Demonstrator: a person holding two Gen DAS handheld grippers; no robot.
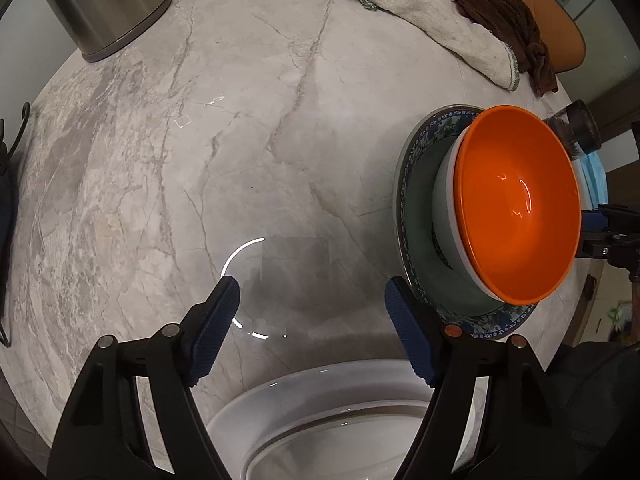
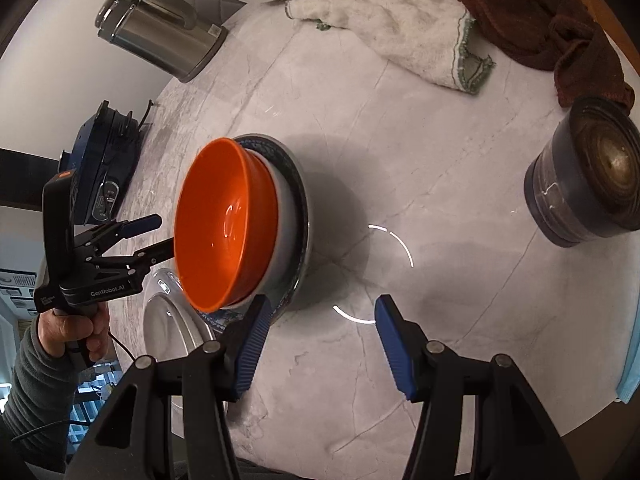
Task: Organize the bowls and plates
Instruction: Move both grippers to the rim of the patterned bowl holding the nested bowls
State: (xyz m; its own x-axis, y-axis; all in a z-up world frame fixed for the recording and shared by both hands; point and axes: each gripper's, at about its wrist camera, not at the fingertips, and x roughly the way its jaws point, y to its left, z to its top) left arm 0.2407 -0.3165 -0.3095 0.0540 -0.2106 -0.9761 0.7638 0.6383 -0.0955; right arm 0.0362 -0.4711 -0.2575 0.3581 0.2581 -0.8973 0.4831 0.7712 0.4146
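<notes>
An orange bowl [image 1: 520, 208] [image 2: 224, 228] is nested in a white bowl [image 1: 444, 216] on a blue-patterned plate [image 1: 412, 184] [image 2: 300, 184]. A plain white plate [image 1: 332, 408] [image 2: 172, 316] lies beside the stack. My left gripper [image 1: 314, 300] [image 2: 160, 236] points down over the white plate's far rim. It is open, with only bare marble between its tips, and its right finger [image 1: 408, 328] is close to the patterned plate's rim. My right gripper [image 2: 320, 304] [image 1: 592, 232] is open over the table. Its left finger [image 2: 250, 344] stands next to the stack's near edge.
On the marble table [image 1: 200, 140] stand a steel kettle [image 1: 108, 4] [image 2: 160, 28] at the back left and a dark lidded jar [image 2: 584, 172] at the right. A white towel [image 1: 420, 12] and brown cloth [image 2: 560, 32] lie at the back. A hand [image 2: 68, 332] holds the left gripper.
</notes>
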